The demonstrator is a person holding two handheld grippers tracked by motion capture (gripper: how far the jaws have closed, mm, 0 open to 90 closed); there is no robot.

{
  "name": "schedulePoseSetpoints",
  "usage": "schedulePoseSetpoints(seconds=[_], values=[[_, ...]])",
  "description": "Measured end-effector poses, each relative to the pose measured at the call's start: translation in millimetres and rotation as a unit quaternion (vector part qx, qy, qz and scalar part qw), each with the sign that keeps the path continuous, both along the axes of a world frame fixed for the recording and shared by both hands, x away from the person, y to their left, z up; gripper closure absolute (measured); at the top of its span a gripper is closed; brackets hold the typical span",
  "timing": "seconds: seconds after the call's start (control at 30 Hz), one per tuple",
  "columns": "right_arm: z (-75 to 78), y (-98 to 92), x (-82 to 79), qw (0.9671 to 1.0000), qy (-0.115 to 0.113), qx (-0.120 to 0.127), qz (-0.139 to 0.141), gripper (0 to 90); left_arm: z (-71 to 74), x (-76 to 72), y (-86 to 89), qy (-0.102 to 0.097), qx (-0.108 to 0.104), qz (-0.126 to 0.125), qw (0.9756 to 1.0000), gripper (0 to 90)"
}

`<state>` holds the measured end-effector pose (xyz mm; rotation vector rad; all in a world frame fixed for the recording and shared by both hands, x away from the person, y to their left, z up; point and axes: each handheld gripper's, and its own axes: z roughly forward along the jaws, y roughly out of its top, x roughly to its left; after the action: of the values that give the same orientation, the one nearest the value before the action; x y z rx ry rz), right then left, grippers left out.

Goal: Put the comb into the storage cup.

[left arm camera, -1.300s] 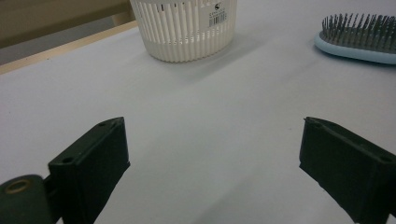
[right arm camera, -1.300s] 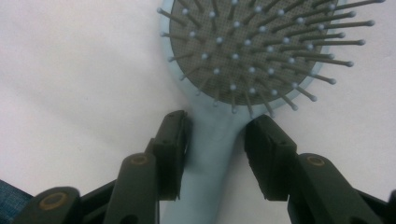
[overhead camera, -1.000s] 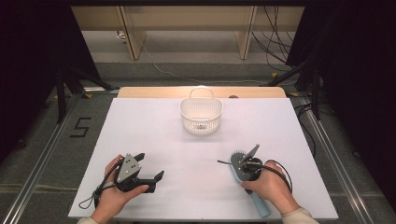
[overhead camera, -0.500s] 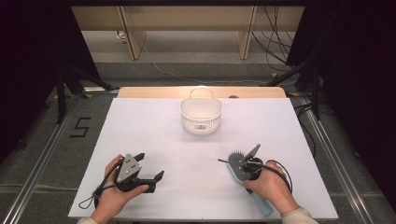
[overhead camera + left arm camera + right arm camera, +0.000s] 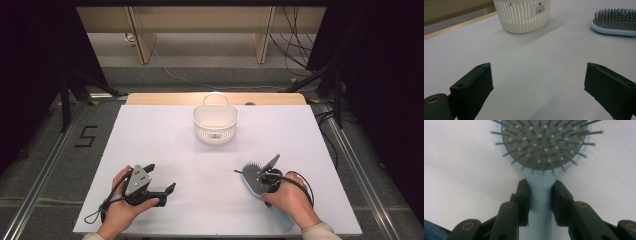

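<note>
A light blue hairbrush [image 5: 251,175] lies bristles up on the white table [image 5: 165,140], at the front right. My right gripper [image 5: 263,184] straddles its handle just below the head. Its jaws have just been closing, and in the right gripper view both pads [image 5: 524,195] press the handle of the hairbrush [image 5: 541,202] from either side. A white slatted basket [image 5: 215,125] stands at the far middle of the table. My left gripper [image 5: 160,178] rests at the front left, open, with nothing between its jaws [image 5: 537,77]. Ahead of it I see the basket [image 5: 521,15] and the hairbrush [image 5: 615,21].
A wooden strip [image 5: 165,98] runs along the table's far edge. Black stands and cables [image 5: 320,80] are on the floor at both sides. A cable loops behind my right hand [image 5: 300,182].
The right gripper's jaws have drawn in around the brush handle. Both hands and the brush stay where they were.
</note>
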<state>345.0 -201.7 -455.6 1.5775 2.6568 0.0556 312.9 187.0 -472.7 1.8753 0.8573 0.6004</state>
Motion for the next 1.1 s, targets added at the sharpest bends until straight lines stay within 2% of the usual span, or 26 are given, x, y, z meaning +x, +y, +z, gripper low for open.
schedulePoseSetpoints(seconds=[0.57,1.1], values=[[1.3,-2.1,0.0,0.9999,-0.001,0.008,0.007,70.5,0.1,0.0,0.0,0.0,0.0,0.0,1.0,7.6],[3.9,-4.6,0.2,0.9994,-0.018,0.023,0.019,70.6,0.3,-0.1,0.4,0.0,0.0,0.001,1.0,7.8]])
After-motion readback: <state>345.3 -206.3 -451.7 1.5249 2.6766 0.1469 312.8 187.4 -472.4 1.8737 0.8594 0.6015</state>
